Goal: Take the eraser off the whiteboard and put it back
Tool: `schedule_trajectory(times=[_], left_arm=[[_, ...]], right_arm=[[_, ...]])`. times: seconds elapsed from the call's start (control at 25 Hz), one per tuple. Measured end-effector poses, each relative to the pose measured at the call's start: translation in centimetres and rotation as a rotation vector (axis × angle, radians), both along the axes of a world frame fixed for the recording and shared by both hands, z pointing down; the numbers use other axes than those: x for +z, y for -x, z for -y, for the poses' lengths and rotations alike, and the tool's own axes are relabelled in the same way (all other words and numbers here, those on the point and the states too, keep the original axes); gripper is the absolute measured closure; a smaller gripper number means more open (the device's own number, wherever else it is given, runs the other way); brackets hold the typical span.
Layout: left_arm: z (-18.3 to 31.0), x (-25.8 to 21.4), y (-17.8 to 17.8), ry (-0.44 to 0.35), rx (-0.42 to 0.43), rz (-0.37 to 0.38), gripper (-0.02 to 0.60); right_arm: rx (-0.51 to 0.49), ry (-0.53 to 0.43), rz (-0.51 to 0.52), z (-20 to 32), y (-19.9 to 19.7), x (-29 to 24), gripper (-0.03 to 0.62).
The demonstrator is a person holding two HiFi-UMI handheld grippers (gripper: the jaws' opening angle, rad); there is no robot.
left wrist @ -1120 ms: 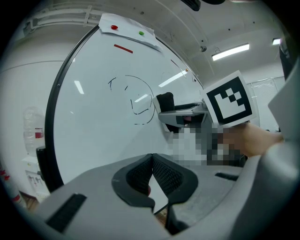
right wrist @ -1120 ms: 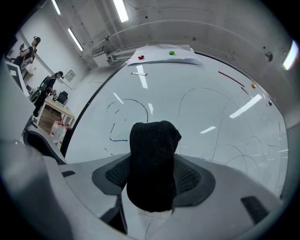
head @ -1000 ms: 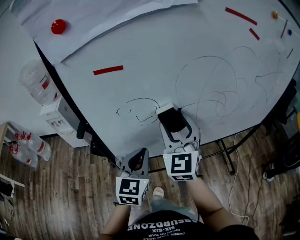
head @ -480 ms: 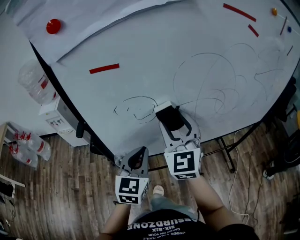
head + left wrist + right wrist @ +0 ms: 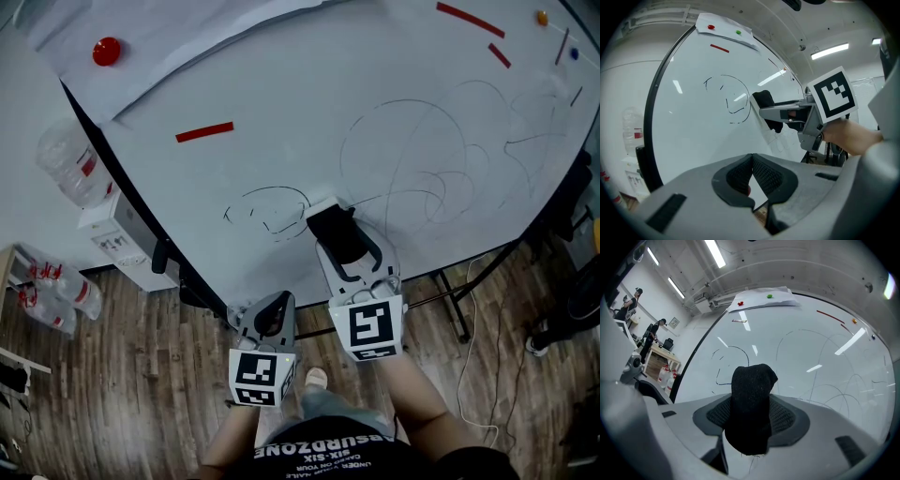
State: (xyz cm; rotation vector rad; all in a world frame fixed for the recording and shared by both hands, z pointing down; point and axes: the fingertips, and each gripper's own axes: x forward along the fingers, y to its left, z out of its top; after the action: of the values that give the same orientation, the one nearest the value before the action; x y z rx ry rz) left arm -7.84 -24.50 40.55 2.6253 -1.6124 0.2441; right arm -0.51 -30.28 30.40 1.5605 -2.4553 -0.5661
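Right hand-held gripper (image 5: 339,234) is grasping the black eraser (image 5: 750,399), jaws just been closing with the eraser upright between the pads; eraser's far end sits at the whiteboard (image 5: 309,103), apparently touching it, just right of the small pen scribble (image 5: 272,211). Left hand-held gripper (image 5: 752,159) is clenched with nothing between its jaws, pad tips meeting; it hangs below the board's lower edge, beside the right one and apart from the board.

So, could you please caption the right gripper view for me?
Right claw, just closing tighter, grips black eraser before the scribbled whiteboard.
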Motion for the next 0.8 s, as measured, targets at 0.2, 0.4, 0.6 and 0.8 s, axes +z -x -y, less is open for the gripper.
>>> schedule_trajectory(times=[0.2, 0.4, 0.6, 0.8], left_arm=[[-0.6, -0.1, -0.3, -0.002, 0.002, 0.004, 0.574], [-1.3, -0.3, -0.7, -0.006, 0.003, 0.008, 0.574], [-2.1, -0.4, -0.9, -0.01, -0.001, 0.009, 0.574], [-2.8, -0.3, -1.1, -0.008, -0.006, 0.009, 0.574]], right_arm=[[0.0, 0.002, 0.001, -0.8, -0.6, 0.1, 0.367], [-0.001, -0.004, 0.009, -1.7, -1.2, 0.1, 0.367], [-0.004, 0.001, 0.019, -2.6, -1.7, 0.3, 0.367], [-0.005, 0.018, 0.033, -3.6, -2.1, 0.8, 0.367]])
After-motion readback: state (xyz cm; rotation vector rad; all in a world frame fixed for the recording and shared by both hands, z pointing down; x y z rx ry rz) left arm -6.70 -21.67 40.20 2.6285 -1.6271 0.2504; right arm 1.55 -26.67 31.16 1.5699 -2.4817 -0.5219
